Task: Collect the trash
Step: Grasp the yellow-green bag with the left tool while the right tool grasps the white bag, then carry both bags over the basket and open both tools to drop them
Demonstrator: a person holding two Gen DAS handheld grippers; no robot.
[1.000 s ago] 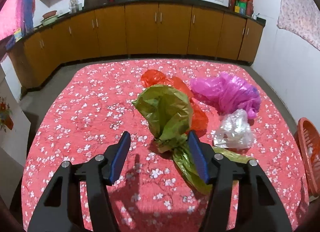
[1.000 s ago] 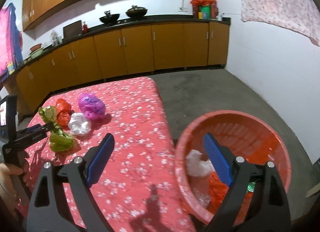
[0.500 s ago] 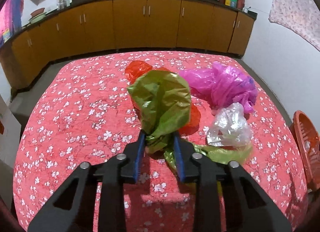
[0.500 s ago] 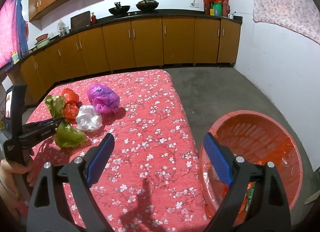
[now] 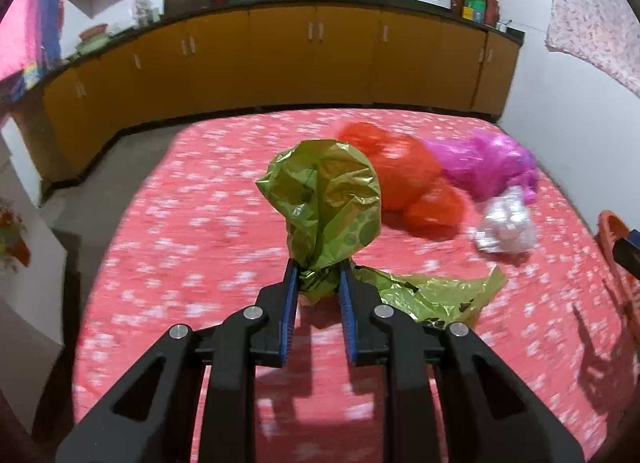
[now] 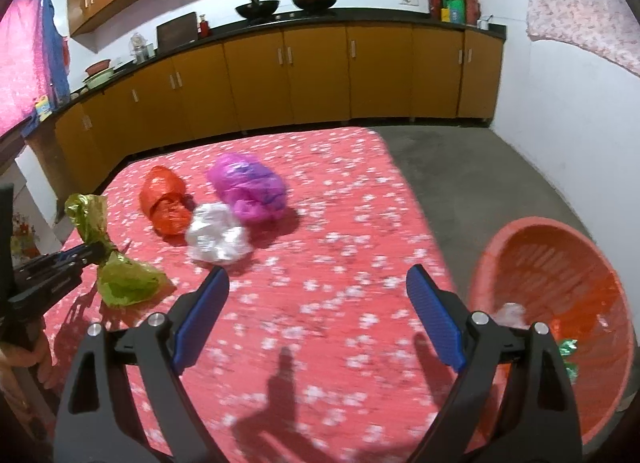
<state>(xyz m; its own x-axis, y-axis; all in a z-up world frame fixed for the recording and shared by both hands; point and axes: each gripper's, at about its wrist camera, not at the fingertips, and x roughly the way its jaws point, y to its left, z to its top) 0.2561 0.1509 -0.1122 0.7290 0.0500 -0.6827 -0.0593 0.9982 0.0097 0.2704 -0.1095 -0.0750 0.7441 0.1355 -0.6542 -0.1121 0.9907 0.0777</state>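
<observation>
My left gripper (image 5: 318,273) is shut on the twisted middle of a green plastic bag (image 5: 326,199) and holds it just above the red flowered table; the bag's lower end (image 5: 436,295) trails on the cloth. It also shows in the right wrist view (image 6: 120,279) at the far left, with the left gripper (image 6: 94,253) on it. A red bag (image 6: 164,203), a pink bag (image 6: 250,187) and a clear white bag (image 6: 216,239) lie together on the table. My right gripper (image 6: 318,293) is open and empty above the table's right part.
An orange basket (image 6: 560,263) with some trash in it stands on the floor right of the table (image 6: 340,263); its rim shows in the left wrist view (image 5: 612,231). Yellow kitchen cabinets (image 6: 320,75) run along the far wall. A grey floor (image 6: 460,183) lies beyond the table.
My left gripper closed on the green bag and lifted it. My right gripper swung left from over the basket to over the table, still open.
</observation>
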